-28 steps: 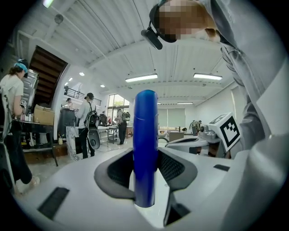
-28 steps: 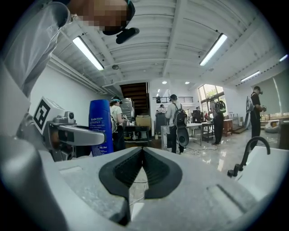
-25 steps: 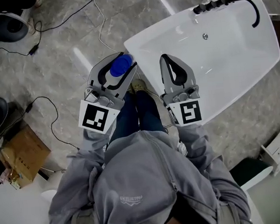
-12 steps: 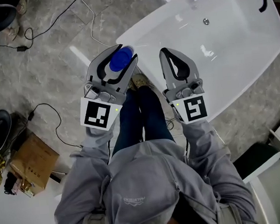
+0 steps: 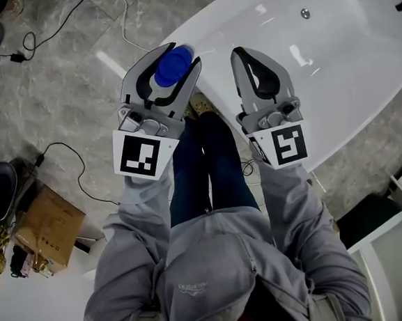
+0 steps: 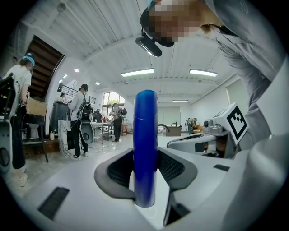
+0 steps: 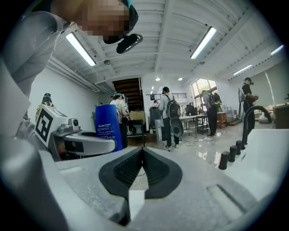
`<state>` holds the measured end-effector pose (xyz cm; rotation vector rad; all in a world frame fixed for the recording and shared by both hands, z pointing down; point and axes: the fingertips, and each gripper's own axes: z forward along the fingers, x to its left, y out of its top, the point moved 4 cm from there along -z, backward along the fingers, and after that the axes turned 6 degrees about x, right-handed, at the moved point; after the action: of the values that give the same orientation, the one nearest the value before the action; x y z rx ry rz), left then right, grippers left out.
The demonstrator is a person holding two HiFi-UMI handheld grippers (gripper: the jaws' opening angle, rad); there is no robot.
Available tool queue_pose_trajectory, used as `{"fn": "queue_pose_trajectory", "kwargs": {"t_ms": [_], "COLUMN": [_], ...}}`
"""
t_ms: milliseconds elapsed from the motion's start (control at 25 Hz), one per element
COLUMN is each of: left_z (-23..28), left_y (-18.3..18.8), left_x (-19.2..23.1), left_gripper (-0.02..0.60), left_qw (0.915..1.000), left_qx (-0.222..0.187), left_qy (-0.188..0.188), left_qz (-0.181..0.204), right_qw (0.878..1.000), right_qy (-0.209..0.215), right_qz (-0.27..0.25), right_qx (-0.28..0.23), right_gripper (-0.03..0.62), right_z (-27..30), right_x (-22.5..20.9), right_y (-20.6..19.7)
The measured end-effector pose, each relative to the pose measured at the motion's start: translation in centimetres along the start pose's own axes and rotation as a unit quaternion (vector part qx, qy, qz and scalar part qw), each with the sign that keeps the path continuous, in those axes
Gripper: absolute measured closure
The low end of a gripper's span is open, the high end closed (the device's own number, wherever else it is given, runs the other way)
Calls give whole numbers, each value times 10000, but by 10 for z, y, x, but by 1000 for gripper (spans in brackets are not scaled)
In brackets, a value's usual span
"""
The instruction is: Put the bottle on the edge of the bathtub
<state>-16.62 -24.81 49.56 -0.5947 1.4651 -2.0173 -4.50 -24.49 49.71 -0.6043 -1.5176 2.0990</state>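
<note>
Carefully: left claw [image 5: 173, 56] clamps upright blue bottle [image 6: 145, 135]; we seat its base flat on near bathtub rim [image 5: 214, 68] before opening. Right claw [image 7: 143, 153] closed, empty.

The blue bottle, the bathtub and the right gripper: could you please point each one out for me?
blue bottle [image 5: 172, 66], head view, on its round blue top.
bathtub [image 5: 364, 110], head view, on its white near side.
right gripper [image 7: 142, 150], right gripper view, where its closed jaw tips meet.
</note>
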Motion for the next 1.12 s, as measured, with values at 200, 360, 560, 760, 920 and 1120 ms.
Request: {"fn": "queue_pose_trajectory", "kwargs": {"t_ms": [200,360,560,760,920,1120], "left_z": [11,18,25,30,36,42], "left_y": [-24,-43,-60,-80,-93,-103], "left_x": [3,8,12,24,31,32], "left_gripper": [427,426,426,426,426,426], "left_qw": [10000,10000,10000,10000,9999,9997], "left_qx": [-25,-18,-1,29,91,158], "left_qy": [-1,-18,-22,30,21,-45], "left_qz": [-2,44,64,76,128,193], "right_qw": [10000,10000,9998,9995,9993,9992], "right_qy": [31,57,158,278,309,266], "right_qz": [-3,-22,-24,-56,-33,-98], "right_qx": [40,79,130,167,230,290], "right_gripper": [591,591,591,591,591,591], "right_z": [14,27,36,51,65,69], "right_x": [-1,-1,4,14,17,16], "right_y": [-22,-38,-51,-63,-67,-73]}}
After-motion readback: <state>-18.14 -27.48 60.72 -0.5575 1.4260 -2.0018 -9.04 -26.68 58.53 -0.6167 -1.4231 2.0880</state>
